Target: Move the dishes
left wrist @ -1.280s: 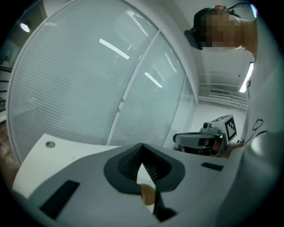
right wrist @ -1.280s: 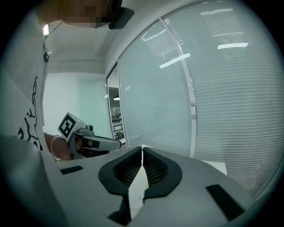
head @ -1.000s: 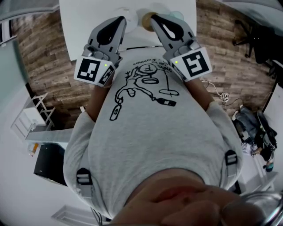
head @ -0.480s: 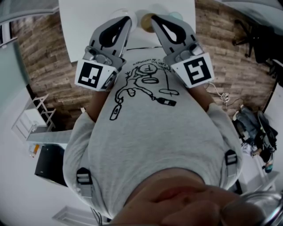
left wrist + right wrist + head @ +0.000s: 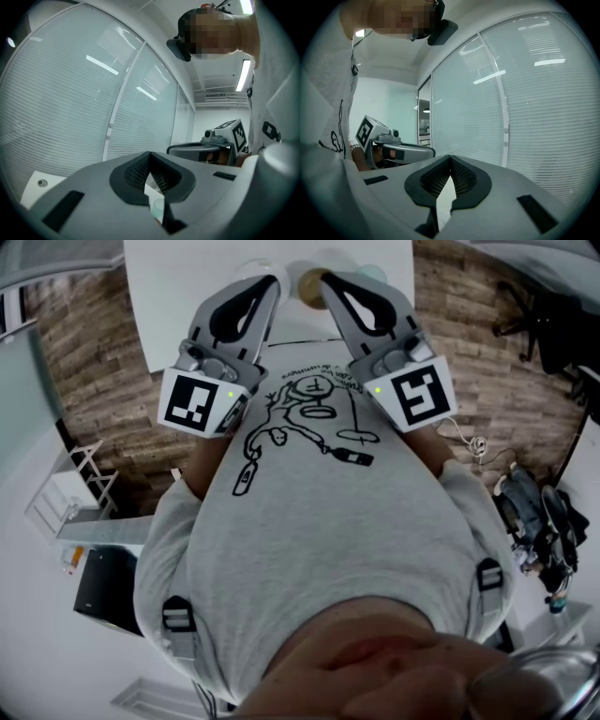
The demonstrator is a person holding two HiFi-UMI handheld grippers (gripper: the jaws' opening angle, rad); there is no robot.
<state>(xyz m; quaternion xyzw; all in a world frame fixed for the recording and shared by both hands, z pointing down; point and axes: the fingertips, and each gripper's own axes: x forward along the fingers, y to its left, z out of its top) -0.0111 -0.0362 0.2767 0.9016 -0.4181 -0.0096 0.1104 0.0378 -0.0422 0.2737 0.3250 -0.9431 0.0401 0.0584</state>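
In the head view both grippers are held level in front of the person's chest, pointing at a white table (image 5: 187,296). My left gripper (image 5: 269,280) and my right gripper (image 5: 327,280) are both shut with nothing between the jaws. Just past their tips, on the table's near part, stand a white dish (image 5: 251,271), a tan round dish (image 5: 309,281) and a pale green cup (image 5: 376,273), partly hidden by the jaws. In the left gripper view the shut jaws of the left gripper (image 5: 150,156) leave a slit through which a pale green cup (image 5: 157,206) shows. The right gripper (image 5: 450,161) shows empty in its own view too.
Wooden floor (image 5: 84,352) lies on both sides of the table. A black office chair (image 5: 548,324) stands at the right, bags (image 5: 534,512) lie lower right, and a white rack (image 5: 66,488) is at the left. A glass wall with blinds (image 5: 70,93) faces the grippers.
Both grippers have risen a little, their marker cubes showing larger in the head view. Both have stayed shut and empty.
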